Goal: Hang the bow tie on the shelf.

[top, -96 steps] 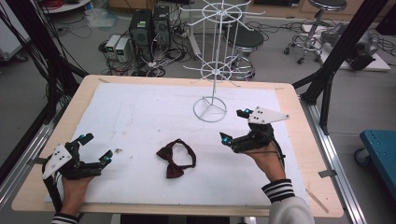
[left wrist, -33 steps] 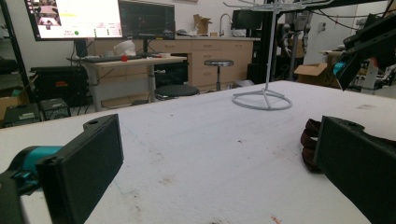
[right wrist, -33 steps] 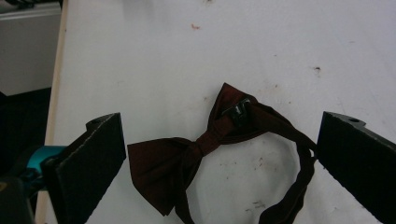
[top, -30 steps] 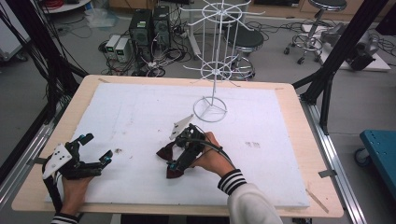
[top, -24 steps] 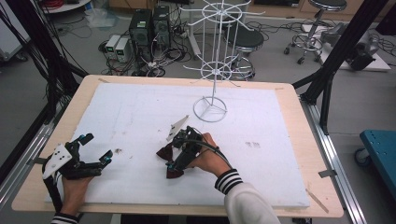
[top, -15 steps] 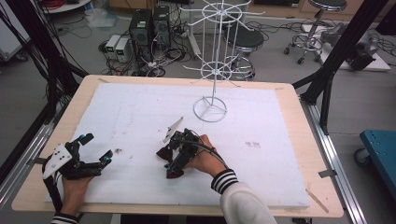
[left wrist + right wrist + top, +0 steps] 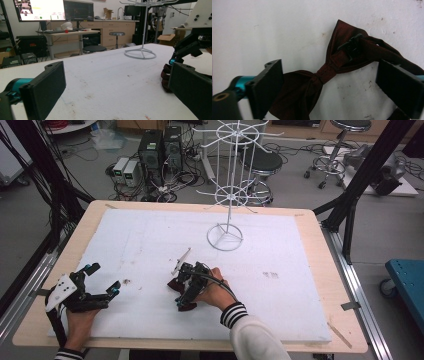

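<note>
right gripper poised over the dark red bow tie

taking the white wire rack [image 7: 227,190] at the far middle of the table as the landmark, everything in play lies on the person's side of it.

nearest the person, well to the rack's left and close to the table's near edge, the left gripper [image 7: 102,280] rests on the white foam board [image 7: 300,255], held in the left hand [image 7: 80,320]. in the left gripper view its two black jaws stand wide apart with nothing between them, only bare board.

closer to the rack, a little on its left, the right gripper [image 7: 186,287] is held low over the bow tie [image 7: 187,306] by the right hand [image 7: 215,292], a striped cuff [image 7: 234,314] at the wrist. in the right gripper view the jaws are spread, one on each side of the tie's knot [image 7: 324,72], and i cannot tell whether they touch the cloth. the tie lies flat on the board, its strap and black clasp [image 7: 352,46] on the wing toward one jaw.

the rack's round base [image 7: 225,237] stands on the board just beyond the right gripper, apart from it.

beyond the table's far edge, past the rack, computer towers [image 7: 160,145] and a stool [image 7: 260,162] stand on the floor.
</note>
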`<state>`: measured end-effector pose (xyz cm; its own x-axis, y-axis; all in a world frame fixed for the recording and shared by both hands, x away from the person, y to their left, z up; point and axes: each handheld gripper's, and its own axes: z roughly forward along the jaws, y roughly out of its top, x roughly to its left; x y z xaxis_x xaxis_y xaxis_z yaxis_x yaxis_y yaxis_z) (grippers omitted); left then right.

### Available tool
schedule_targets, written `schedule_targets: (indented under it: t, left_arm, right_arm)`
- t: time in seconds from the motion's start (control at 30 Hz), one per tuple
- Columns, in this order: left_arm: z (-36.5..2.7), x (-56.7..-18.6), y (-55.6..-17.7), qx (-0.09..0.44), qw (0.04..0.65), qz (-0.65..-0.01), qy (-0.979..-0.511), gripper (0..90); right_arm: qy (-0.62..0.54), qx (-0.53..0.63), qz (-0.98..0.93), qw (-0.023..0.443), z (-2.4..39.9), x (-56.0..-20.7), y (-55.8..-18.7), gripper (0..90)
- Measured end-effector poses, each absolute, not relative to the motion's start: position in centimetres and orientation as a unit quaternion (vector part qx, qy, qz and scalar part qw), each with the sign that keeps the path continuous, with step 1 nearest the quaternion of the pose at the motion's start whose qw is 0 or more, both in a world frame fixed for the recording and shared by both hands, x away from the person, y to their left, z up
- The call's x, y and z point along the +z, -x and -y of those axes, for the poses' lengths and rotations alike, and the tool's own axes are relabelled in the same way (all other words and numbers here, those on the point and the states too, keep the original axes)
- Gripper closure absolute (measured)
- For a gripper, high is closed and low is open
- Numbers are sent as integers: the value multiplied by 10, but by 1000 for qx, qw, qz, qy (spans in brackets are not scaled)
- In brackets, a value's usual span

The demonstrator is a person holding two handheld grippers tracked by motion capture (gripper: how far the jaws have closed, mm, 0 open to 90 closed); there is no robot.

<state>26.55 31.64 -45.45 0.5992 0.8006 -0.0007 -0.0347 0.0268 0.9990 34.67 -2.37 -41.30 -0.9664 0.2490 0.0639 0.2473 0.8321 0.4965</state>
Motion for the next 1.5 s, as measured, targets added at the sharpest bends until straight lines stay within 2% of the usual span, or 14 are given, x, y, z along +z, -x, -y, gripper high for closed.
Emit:
schedule_targets:
  t: [0.07, 0.27, 0.43, 0.7, 0.83, 0.87, 0.9, 0.97, 1.0, 1.5]
  left_arm:
    - [-317, -454, -265, 322, 645, -310, -619, 18]
    - [-317, -454, -265, 323, 646, -310, -619, 18]
    - [-317, -454, -265, 322, 646, -311, -618, 18]
    - [-317, -454, -265, 323, 646, -311, -618, 18]
    - [-317, -454, -265, 323, 645, -310, -619, 18]
    - [-317, -454, -265, 323, 646, -310, -619, 18]
    - [-317, -454, -265, 323, 645, -310, -619, 18]
    - [-317, -454, -265, 323, 645, -310, -619, 18]
    - [-317, -454, -265, 323, 646, -310, -619, 18]
    - [-316, -454, -265, 323, 646, -310, -618, 18]
  right_arm:
    - [-131, 257, -957, 4, 23, -413, -347, 169]
    - [-143, 253, -957, -3, 23, -415, -349, 179]
    - [-152, 237, -959, -18, 22, -416, -349, 255]
    - [-144, 223, -964, -6, 18, -415, -347, 388]
    - [-134, 208, -969, -5, 13, -415, -344, 481]
    - [-139, 203, -969, -13, 13, -414, -344, 558]
    - [-139, 203, -969, -13, 13, -414, -344, 558]
    - [-132, 208, -969, -22, 13, -413, -345, 658]
    - [-141, 202, -969, -36, 13, -412, -345, 741]
    - [-129, 211, -968, -35, 14, -410, -345, 765]
